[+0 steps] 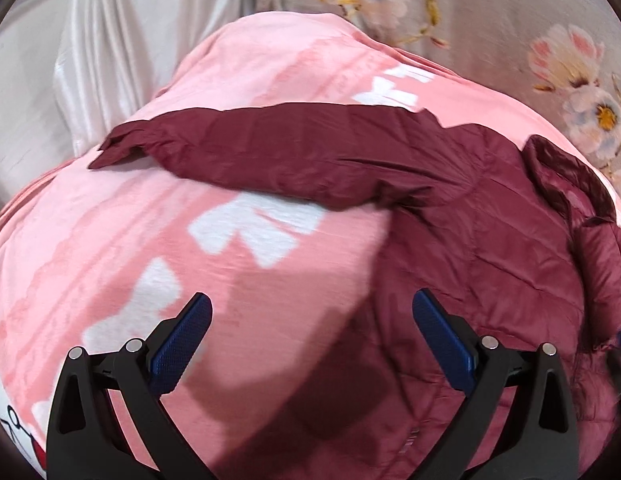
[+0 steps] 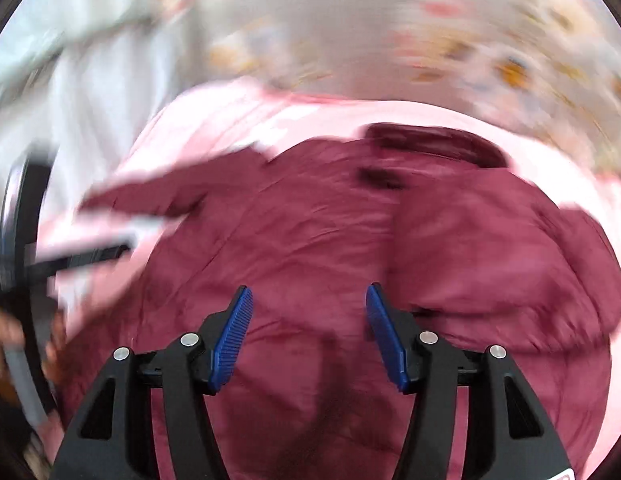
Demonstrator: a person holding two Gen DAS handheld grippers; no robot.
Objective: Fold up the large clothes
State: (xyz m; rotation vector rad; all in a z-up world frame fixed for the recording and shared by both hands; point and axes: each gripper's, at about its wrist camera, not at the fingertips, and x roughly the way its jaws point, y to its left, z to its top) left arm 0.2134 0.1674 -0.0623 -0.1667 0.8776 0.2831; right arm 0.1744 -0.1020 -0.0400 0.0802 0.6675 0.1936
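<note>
Jacket (image 1: pixel 470 240), maroon and quilted, is spread on a pink blanket (image 1: pixel 150 240) ahead of both tongs, one sleeve (image 1: pixel 262 148) stretched out beyond the left tongs (image 1: pixel 310 320). Both left and right tongs (image 2: pixel 308 312) are held wide open, with nothing gripped. The fabric is judged soft, puffy, light and slippery; the sleeve cuff or hem edge is best pinched.

The right gripper (image 2: pixel 309 334) hung over a maroon puffer jacket (image 2: pixel 310 232), its blue-padded jaws spread apart with nothing between them. The jacket lay on a pink blanket (image 2: pixel 214 120), collar (image 2: pixel 434 142) at the far side and one sleeve (image 2: pixel 150 198) stretched out left. The left gripper (image 2: pixel 26 248) showed blurred at the left edge. A floral sheet (image 2: pixel 490 52) lay beyond.
</note>
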